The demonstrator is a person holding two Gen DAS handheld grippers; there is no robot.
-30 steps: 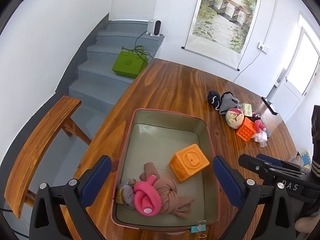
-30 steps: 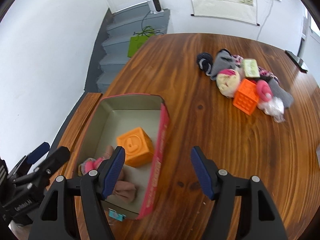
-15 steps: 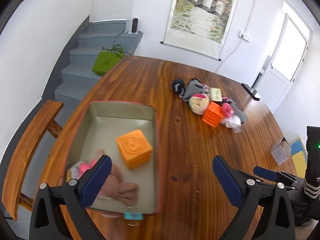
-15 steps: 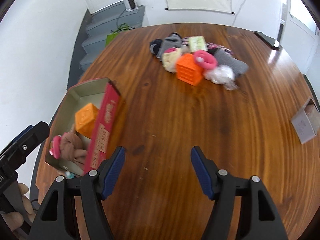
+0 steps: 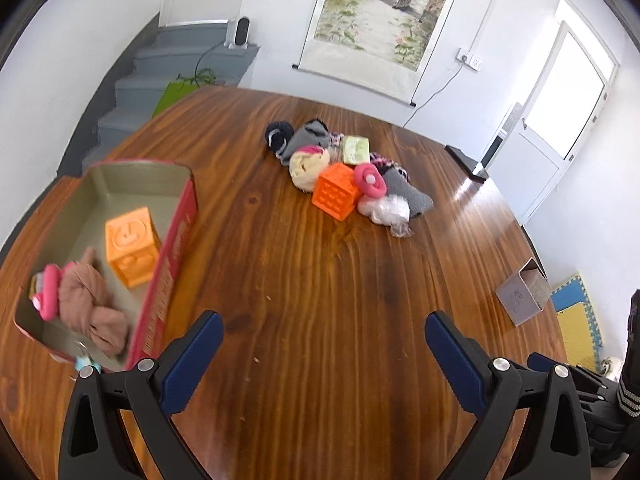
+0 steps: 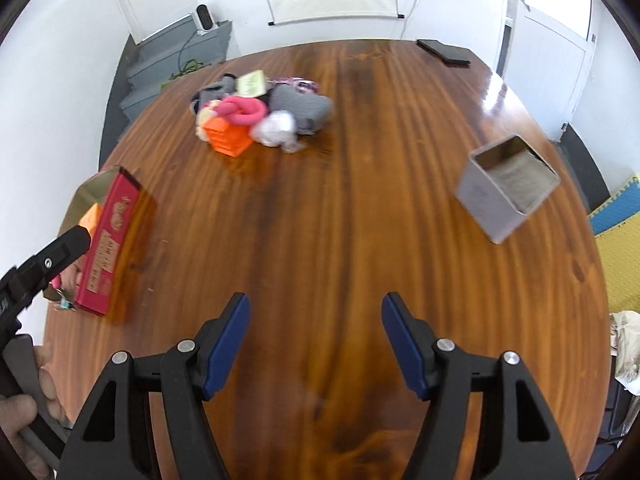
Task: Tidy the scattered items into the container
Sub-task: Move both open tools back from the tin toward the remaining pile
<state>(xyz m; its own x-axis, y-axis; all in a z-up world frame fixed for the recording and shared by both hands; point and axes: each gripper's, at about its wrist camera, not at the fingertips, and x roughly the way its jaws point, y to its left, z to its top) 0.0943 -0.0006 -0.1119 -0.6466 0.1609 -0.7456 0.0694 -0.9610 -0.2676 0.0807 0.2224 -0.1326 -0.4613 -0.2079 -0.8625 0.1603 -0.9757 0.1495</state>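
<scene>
While both claws hang over the near part of the wooden surface, a wide bare stretch of wood lies ahead of them, open all the way to the heap of scattered items. The left claw stands wide apart with nothing between its blue pads, and the right claw is likewise spread wide and empty.

Compared with a second ago, both claws have swung away from the container: it then sat right under the left claw, and now it lies off to the left, near that edge of the surface, with an orange cube, a brown knotted cloth and a pink ring inside it.

Across the open wood, the heap sits well apart from the container, toward the far side: an orange perforated block, a second pink ring touching it, a white crumpled bag, grey socks, a cream ball, a dark rolled sock and a pale green packet. A small open metal tin stands near the right edge, and a dark flat device lies at the far edge. A hand grips the left tool's handle at the right camera's lower left.
</scene>
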